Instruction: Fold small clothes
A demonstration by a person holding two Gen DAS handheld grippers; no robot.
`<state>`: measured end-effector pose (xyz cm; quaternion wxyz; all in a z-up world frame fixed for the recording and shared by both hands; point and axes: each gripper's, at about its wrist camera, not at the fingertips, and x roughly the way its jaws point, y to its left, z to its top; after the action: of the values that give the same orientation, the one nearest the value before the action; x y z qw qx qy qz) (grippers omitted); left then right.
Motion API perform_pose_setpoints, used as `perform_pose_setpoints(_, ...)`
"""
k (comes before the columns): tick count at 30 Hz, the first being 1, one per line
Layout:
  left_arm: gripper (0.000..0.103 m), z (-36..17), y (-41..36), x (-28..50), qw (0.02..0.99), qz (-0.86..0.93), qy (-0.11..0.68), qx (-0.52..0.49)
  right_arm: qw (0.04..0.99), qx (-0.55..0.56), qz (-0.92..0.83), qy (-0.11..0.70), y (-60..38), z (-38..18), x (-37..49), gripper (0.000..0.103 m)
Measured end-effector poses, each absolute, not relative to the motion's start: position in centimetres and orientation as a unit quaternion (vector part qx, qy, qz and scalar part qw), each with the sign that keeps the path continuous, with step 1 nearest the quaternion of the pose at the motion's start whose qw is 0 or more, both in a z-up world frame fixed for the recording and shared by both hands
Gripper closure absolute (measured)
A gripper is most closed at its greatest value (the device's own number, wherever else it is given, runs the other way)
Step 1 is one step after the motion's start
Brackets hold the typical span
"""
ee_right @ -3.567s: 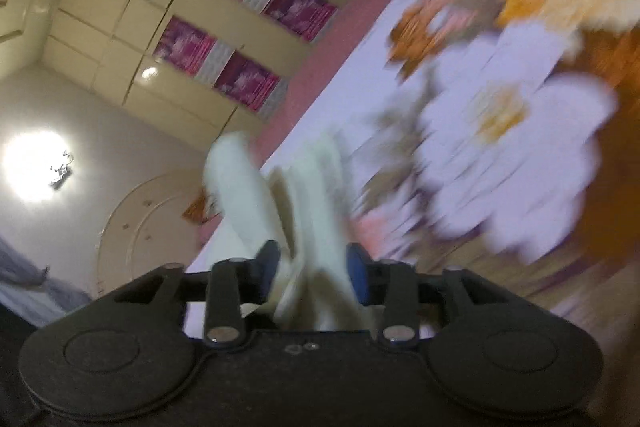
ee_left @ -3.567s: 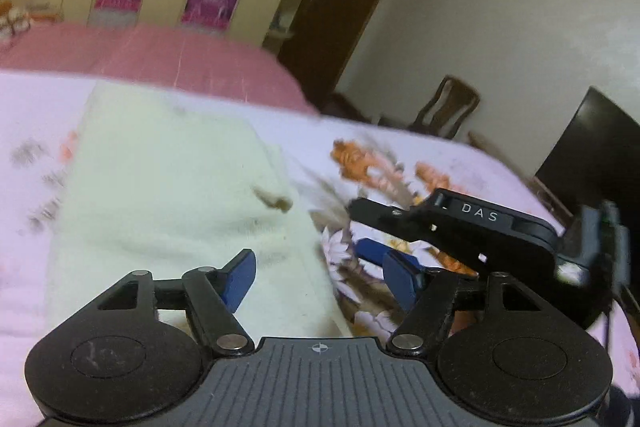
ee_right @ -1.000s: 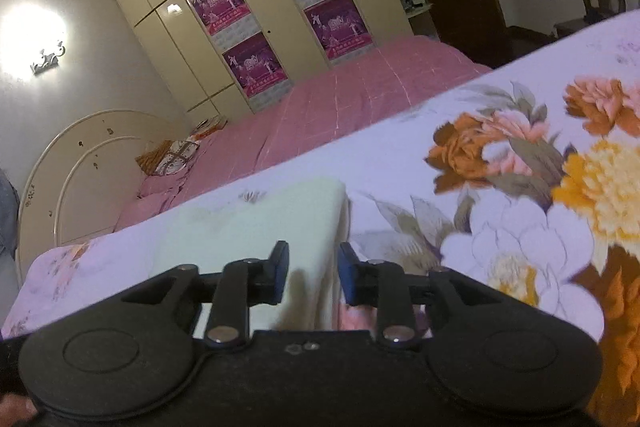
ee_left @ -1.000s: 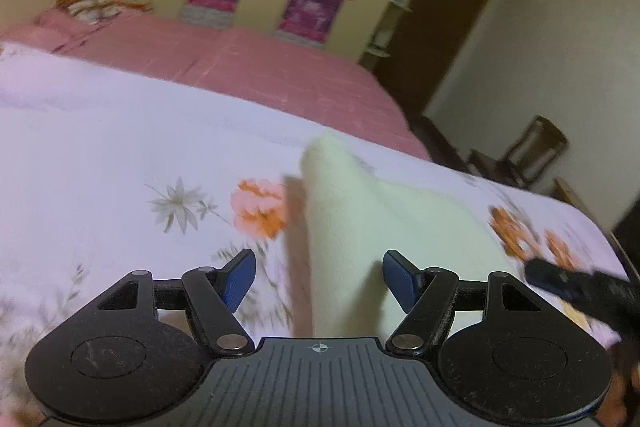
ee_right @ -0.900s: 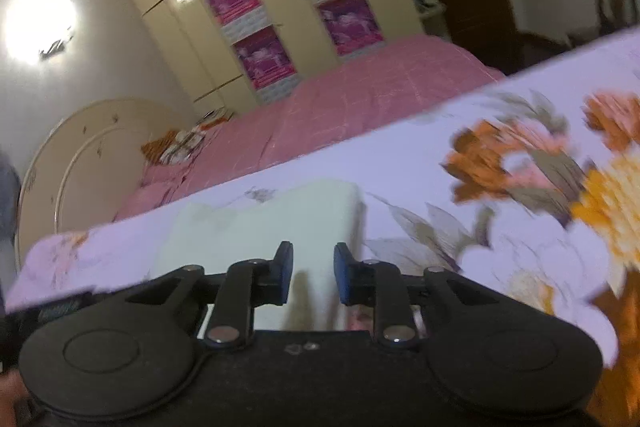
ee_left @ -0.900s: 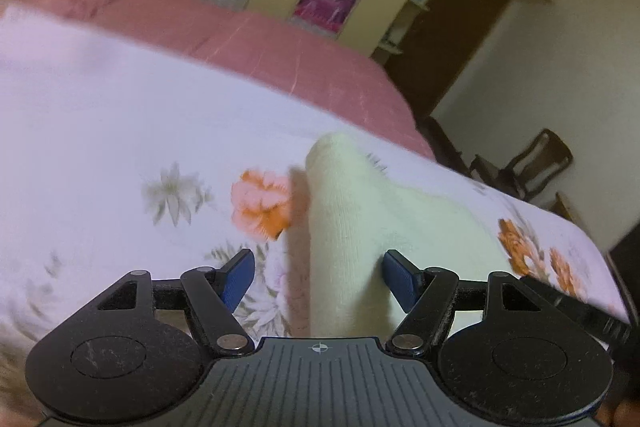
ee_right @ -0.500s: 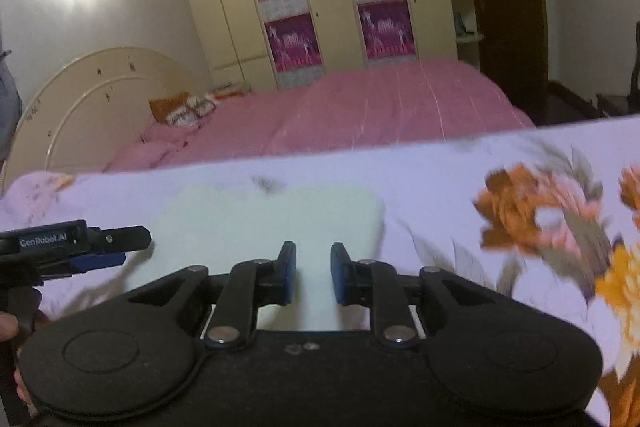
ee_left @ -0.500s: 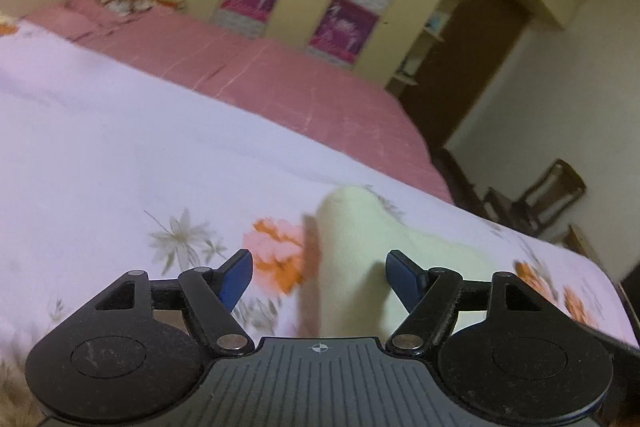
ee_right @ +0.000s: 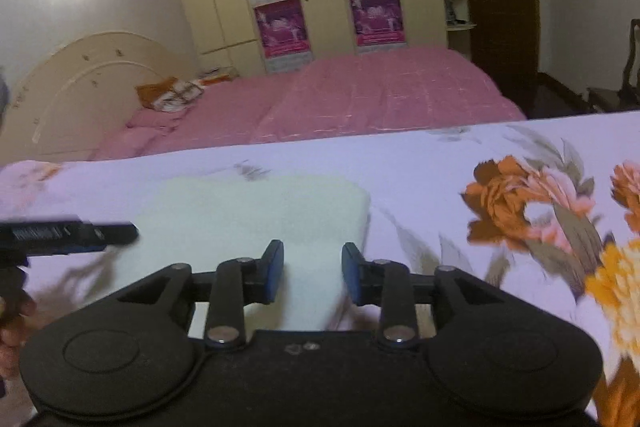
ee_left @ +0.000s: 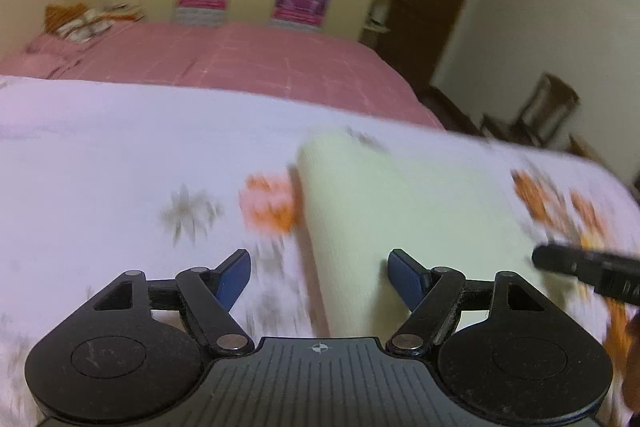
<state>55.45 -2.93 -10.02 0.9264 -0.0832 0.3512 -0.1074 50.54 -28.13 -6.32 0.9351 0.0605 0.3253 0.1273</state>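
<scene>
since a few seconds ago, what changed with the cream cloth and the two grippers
The right gripper, which held the bunched cream cloth up, has let go; its jaws have just been opening. The cloth now lies folded flat on the floral sheet. The left gripper stayed open, empty.

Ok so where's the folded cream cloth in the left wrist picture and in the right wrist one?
Left wrist: folded cream cloth, right of centre, reaching between the open fingers.
Right wrist: cloth, left of centre, ahead of the fingers.
Shared landmark: pink bed behind.
</scene>
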Motion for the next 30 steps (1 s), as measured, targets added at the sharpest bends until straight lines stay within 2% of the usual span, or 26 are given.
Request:
perform_pose_setpoints(7, 0.028, -10.5, -3.7, 49.0, 0.921, -0.121, 0.366, -0.052, 0.923, 0.024, 0.127, 0.362, -27.2, -7.6, 44.8, 0.07)
perform_pose_setpoints(10, 0.028, -10.6, -3.8, 46.6, 0.923, -0.123, 0.361, -0.043, 0.919, 0.034, 0.111, 0.377, -27.3, -8.3, 43.0, 0.062)
perform_pose_setpoints(13, 0.028, -10.2, -2.9, 45.3, 0.921, -0.125, 0.364, -0.05, 0.92, 0.045, 0.097, 0.378, -27.8, -8.4, 41.2, 0.06)
perform_pose_setpoints(24, 0.028, -9.6, -2.2, 43.9, 0.919, -0.121, 0.373, -0.037, 0.919, 0.039, 0.065, 0.388, -27.6, -7.9, 38.5, 0.057)
perform_pose_setpoints(30, 0.028, -10.0, -2.9, 43.8, 0.917, -0.126, 0.378, -0.023, 0.926, 0.039, 0.082, 0.366, -26.0, -7.0, 37.9, 0.054)
